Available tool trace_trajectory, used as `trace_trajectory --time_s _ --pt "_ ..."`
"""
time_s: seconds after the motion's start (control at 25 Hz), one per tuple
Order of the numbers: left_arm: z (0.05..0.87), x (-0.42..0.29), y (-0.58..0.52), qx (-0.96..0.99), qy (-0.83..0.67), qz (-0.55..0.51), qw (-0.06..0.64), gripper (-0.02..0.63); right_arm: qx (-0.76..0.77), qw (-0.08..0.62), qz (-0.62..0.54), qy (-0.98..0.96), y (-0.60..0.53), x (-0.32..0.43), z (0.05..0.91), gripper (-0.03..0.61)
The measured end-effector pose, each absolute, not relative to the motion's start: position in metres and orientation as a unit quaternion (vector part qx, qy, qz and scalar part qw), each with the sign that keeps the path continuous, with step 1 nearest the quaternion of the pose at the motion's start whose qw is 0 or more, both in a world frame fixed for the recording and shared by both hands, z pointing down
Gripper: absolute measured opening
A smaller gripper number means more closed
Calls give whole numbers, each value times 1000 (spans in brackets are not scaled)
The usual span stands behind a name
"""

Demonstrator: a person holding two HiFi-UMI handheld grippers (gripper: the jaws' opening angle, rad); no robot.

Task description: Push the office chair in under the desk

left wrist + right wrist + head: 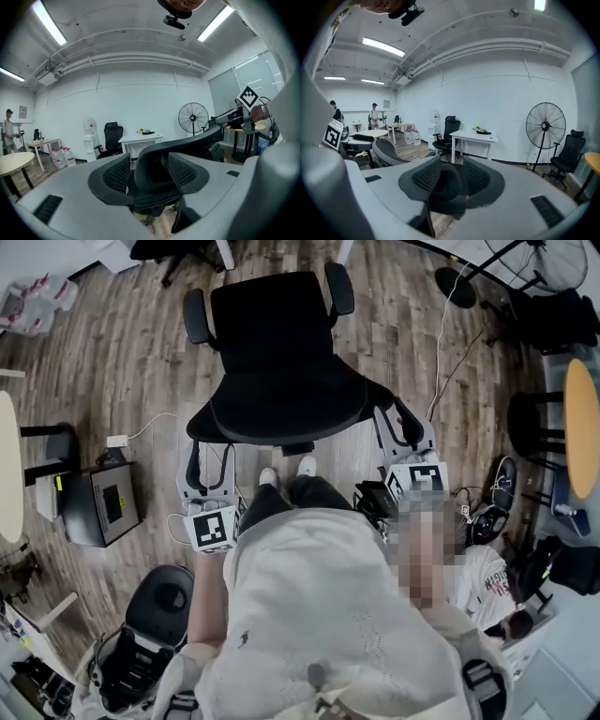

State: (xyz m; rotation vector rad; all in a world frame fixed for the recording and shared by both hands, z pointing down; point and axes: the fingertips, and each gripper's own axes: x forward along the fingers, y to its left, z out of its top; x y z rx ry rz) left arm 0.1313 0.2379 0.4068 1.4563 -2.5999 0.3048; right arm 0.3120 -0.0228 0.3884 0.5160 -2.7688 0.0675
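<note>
The black office chair (277,362) stands on the wood floor right in front of me, its backrest towards me and its armrests on the far side. My left gripper (208,451) is at the backrest's left edge and my right gripper (401,427) at its right edge. In the left gripper view the gripper (149,174) is open, and the curved backrest rim (154,157) runs between the pads (110,176). The right gripper (452,180) is also open, with the backrest edge (447,190) between its pads (427,177). A white desk (140,138) stands by the far wall beyond the chair.
A black box (98,507) and a power cable lie on the floor at the left. A second black chair (155,615) is behind me at the lower left. Round tables (583,427) flank the room. A standing fan (545,126) and another chair (449,129) stand near the desk.
</note>
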Motion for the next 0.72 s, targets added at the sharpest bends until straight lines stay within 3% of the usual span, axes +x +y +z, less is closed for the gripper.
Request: trace_trajectory --time_s 0.44,0.72 --pt "464 111 229 472 -866 133 97 258 91 226 22 -970 -50 284 462 167" --pt "501 89 207 480 -859 144 104 281 73 249 26 -965 -46 251 511 206"
